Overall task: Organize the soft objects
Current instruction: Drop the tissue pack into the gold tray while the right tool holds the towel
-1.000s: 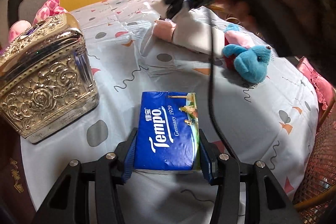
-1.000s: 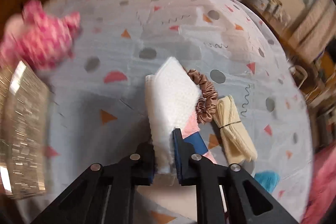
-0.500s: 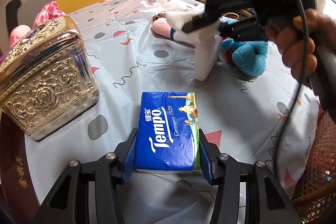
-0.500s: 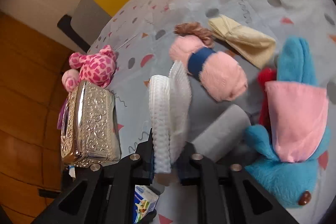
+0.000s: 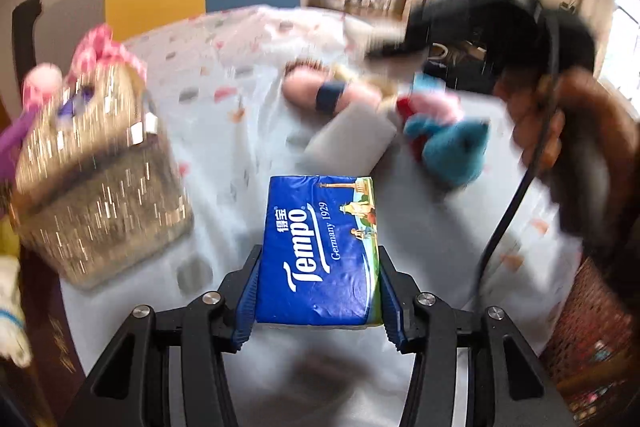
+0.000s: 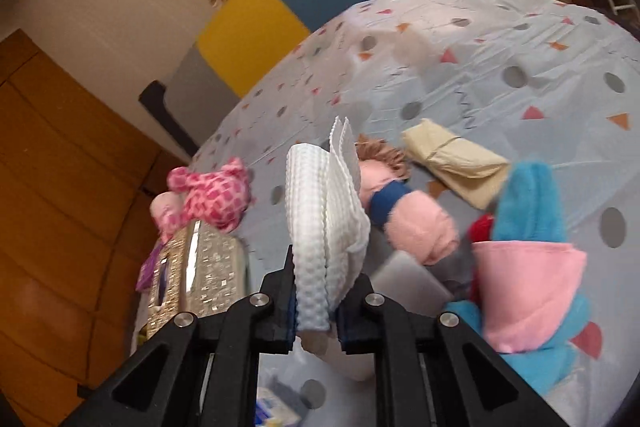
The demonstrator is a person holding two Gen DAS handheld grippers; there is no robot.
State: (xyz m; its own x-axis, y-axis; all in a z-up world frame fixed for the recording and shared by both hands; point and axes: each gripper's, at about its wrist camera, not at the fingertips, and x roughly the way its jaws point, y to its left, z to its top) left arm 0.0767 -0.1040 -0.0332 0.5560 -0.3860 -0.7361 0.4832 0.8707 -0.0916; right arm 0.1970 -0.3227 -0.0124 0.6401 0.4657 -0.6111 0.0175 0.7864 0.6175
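Tissue pack (image 5: 320,251), glossy blue with white Tempo lettering, is sitting clamped in our left gripper (image 5: 318,301) above the table; our right gripper (image 6: 316,311) is pinching a folded white waffle cloth (image 6: 324,223).

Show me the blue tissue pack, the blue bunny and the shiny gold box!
blue tissue pack (image 5: 320,247): left wrist view, middle of its printed top.
blue bunny (image 6: 528,203): right wrist view, on its ear.
shiny gold box (image 5: 100,187): left wrist view, its front wall.
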